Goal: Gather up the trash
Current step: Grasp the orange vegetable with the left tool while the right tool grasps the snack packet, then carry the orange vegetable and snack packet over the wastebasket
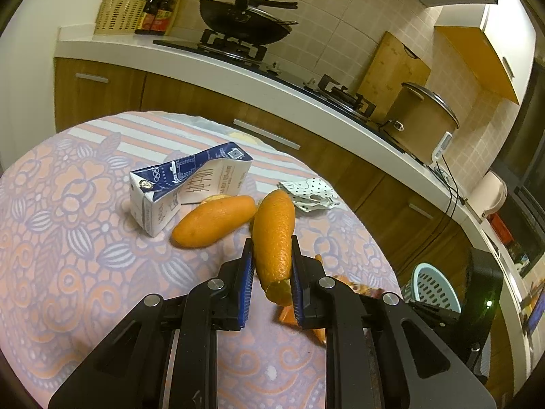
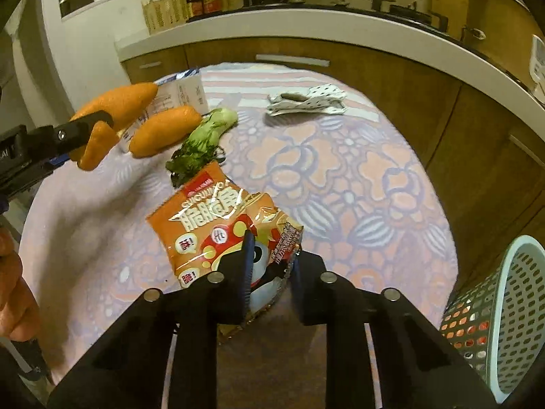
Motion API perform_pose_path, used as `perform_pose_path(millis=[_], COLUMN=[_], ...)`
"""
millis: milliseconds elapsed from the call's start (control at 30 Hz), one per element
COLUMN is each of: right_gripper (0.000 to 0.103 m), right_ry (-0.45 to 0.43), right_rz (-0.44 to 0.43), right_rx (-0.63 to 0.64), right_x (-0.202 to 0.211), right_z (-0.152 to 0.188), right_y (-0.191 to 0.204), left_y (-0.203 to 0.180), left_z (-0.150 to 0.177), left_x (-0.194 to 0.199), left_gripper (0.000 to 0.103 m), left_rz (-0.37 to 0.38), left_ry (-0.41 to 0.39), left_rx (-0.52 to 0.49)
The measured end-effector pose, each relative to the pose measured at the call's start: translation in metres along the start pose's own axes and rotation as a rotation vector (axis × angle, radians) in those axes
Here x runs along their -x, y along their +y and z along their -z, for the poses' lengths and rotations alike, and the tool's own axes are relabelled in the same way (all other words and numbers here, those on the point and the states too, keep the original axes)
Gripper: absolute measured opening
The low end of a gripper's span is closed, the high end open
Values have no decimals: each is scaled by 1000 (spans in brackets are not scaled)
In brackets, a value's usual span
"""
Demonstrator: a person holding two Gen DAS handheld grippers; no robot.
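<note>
Two grippers are seen over a round table [image 2: 340,177] covered in a flowered cloth. In the left wrist view, the left gripper [image 1: 272,255] is clamped on an orange peel [image 1: 274,235] in the lower middle of the frame; the peel stands nearly upright between the two blue pads [image 1: 247,286] and is raised above the cloth, with its upper end reaching well past the fingertips. The same peel is seen in the upper left of the right wrist view, pinched by the left gripper's black finger. A second orange peel [image 1: 213,220] lies on the cloth just left of the held one, and a crushed blue-and-white milk carton [image 1: 185,187] rests beside it, toward the left of centre. A crumpled spotted wrapper [image 1: 308,192] is found further right, near the table's far edge.

In the right wrist view, the right gripper [image 2: 270,255] is closed on an orange snack bag [image 2: 218,225] at the lower middle of the frame; the bag's near corner is gripped between the fingers while the rest spreads up and to the left. A piece of green vegetable [image 2: 204,133] lies on the cloth just above the bag. A pale blue perforated basket [image 2: 511,306] is seen at the lower right edge, beside the table.
</note>
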State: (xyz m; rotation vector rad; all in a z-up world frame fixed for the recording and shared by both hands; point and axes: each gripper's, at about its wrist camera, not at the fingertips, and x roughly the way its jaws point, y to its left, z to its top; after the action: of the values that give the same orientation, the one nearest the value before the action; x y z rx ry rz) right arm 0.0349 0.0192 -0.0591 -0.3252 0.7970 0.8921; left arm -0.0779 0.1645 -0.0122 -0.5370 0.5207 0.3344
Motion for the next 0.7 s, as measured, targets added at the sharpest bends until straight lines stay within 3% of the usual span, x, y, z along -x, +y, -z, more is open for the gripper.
perform_pose_path(millis=[367, 700], right_gripper=[6, 6], right_ry=[-155, -266], right_rz=[69, 204], right_rx=[-89, -205], right_x=[61, 124], right_z=[-8, 10], right_y=[-44, -126], left_y=[-49, -149], left_z=[-6, 9], left_x=[6, -26], left_gripper=[18, 18], left_rz=[80, 214], left_ry=[-14, 49], left_rx=[-60, -181])
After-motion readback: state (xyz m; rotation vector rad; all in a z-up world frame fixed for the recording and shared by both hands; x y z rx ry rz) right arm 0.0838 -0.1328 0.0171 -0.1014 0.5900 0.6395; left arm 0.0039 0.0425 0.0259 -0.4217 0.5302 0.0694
